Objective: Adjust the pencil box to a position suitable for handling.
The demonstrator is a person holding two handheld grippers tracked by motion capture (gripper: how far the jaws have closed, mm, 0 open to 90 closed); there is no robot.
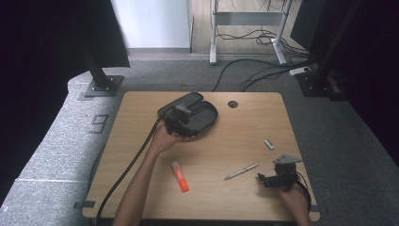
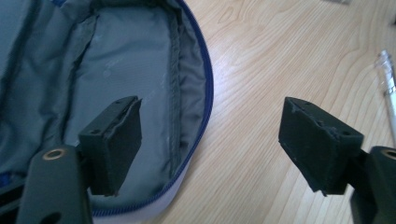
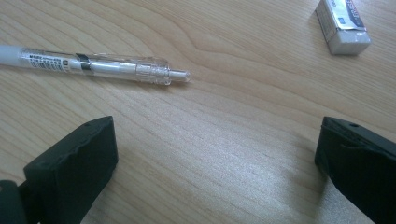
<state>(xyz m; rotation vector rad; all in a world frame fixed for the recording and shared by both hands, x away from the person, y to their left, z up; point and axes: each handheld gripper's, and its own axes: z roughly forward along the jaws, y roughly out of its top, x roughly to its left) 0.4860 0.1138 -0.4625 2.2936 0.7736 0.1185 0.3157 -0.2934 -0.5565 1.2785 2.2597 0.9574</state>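
- High view: the wooden table [image 1: 141, 155] carries an open dark pencil case [image 1: 200, 115] at about 11 o'clock from the table's middle, its lid flap folded back toward the far edge.
- High view: the left gripper [image 1: 181, 123] sits at the case's near-left rim, at about 7 o'clock of the case, and the person's left hand [image 1: 164, 140] grips it from below with a black cable trailing back to the table's near edge.
- High view: an orange highlighter [image 1: 180, 176] lies at 6 o'clock from the case, well apart from it; a pen [image 1: 241, 171] lies at about 4 o'clock, and a small eraser [image 1: 269, 144] further out toward 3 o'clock.
- High view: the right gripper [image 1: 270, 179] rests near the table's near-right corner, just beside the pen's tip end, with a grey three-cornered plate on top.
- Left gripper view: its jaws stand spread with nothing between them; the left jaw hangs over the case's grey lining [image 2: 130, 70], the right jaw over bare wood, and the blue zip edge [image 2: 205, 93] runs between them. The pen [image 2: 387, 88] shows at 3 o'clock.
- Right gripper view: its jaws are spread wide over bare table, gripping nothing. The clear-barrelled pen [image 3: 102, 67] lies at 10 o'clock, the eraser [image 3: 343, 23] at 1 o'clock, both apart from the jaws.
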